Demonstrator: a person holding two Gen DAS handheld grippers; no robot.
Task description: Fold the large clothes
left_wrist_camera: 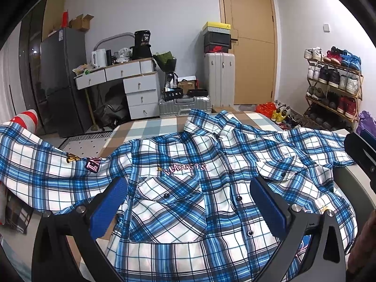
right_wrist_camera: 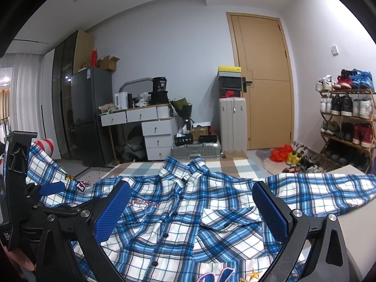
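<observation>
A blue and white plaid shirt [left_wrist_camera: 188, 188] lies front up and buttoned on the bed, collar at the far side, sleeves spread to left and right. It also fills the lower right wrist view [right_wrist_camera: 188, 223]. My left gripper [left_wrist_camera: 189, 185] is open and empty, hovering over the shirt's chest near the embroidered lettering. My right gripper [right_wrist_camera: 191, 190] is open and empty, over the shirt's middle. The right gripper shows at the right edge of the left wrist view [left_wrist_camera: 363, 150]; the left gripper shows at the left of the right wrist view [right_wrist_camera: 50, 188].
The checked bedspread [left_wrist_camera: 145, 127] ends just past the collar. Beyond it stand a white drawer desk [left_wrist_camera: 131, 82], a dark fridge [left_wrist_camera: 61, 75], suitcases [left_wrist_camera: 219, 77], a tan door [left_wrist_camera: 253, 47] and a shoe rack [left_wrist_camera: 333, 87]. A red-striped cushion [left_wrist_camera: 27, 117] lies at the left.
</observation>
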